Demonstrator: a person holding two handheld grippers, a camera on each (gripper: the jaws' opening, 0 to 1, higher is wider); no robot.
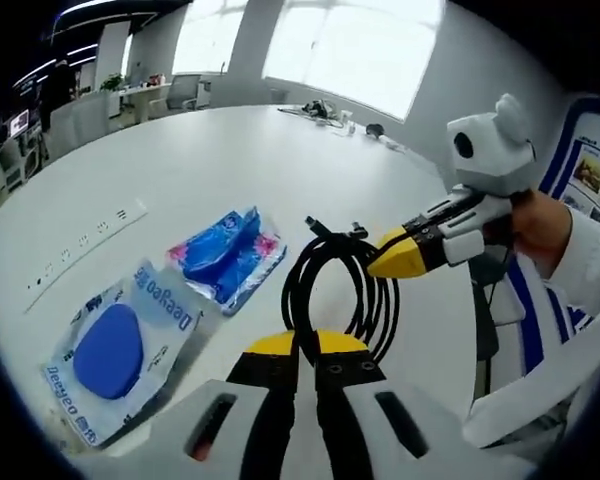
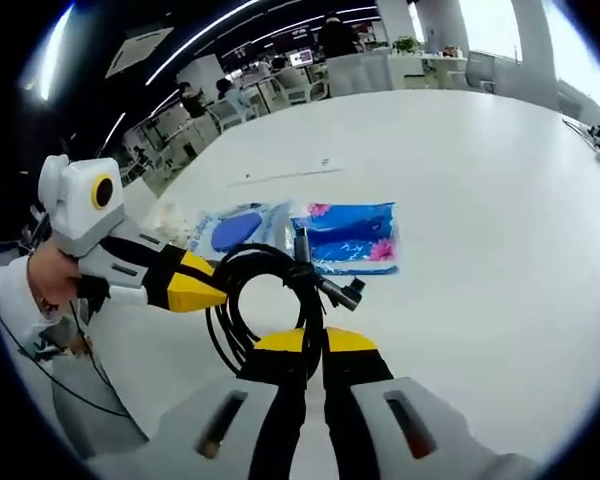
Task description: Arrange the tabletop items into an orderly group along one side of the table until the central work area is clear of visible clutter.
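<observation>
Both grippers clenched on black cable coil (image 1: 330,290), held above white tabletop (image 1: 230,170): left gripper (image 1: 308,350), right gripper (image 2: 315,345). Two blue packets (image 1: 225,255) lie side by side. Judgement: grouping partly done; coil not yet placed

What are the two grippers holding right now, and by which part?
Both hold the coiled black cable. The left gripper pinches the near side of the loop; the right gripper pinches the opposite side, close to the bundled plug ends.
</observation>
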